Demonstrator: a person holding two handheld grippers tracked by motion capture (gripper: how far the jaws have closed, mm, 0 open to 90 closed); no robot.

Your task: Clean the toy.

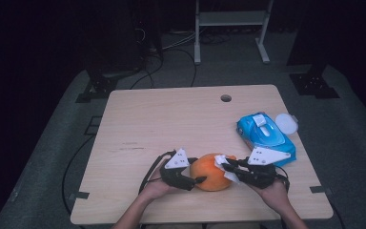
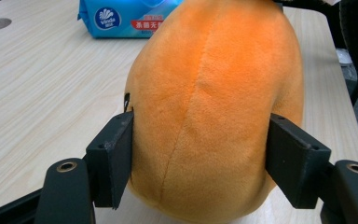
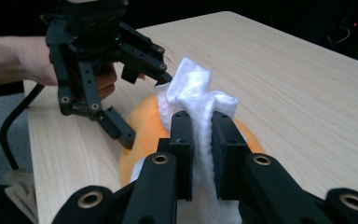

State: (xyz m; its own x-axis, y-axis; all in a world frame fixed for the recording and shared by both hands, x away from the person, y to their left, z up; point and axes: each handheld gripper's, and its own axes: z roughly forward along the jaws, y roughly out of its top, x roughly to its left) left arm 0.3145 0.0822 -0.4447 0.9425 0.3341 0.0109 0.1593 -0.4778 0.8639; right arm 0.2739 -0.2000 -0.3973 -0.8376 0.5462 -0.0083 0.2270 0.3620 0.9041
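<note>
You are working at a pale wooden bench, with your forearms coming in over its near edge. An orange plush toy, rounded and soft with a seam down its middle, lies on the bench close to the near edge, a little right of the middle.

Your left gripper holds the toy from the left. In the left gripper view its two black jaws press against the toy's flanks, one on each side, with the plush body bulging between them, so the grip is closed on the toy.

Your right gripper comes in from the right. In the right gripper view its jaws are clamped tight on a bunched white wipe (the crumpled top stands up above the pads, and more of it hangs below). The wipe lies against the top of the orange toy, and the left gripper shows beyond it in your hand.

Toward the right edge of the bench, behind your right hand, lies a blue pack of wet wipes, and a small round white lid sits just beside it, near the right edge. A round hole is cut near the far edge.
</note>
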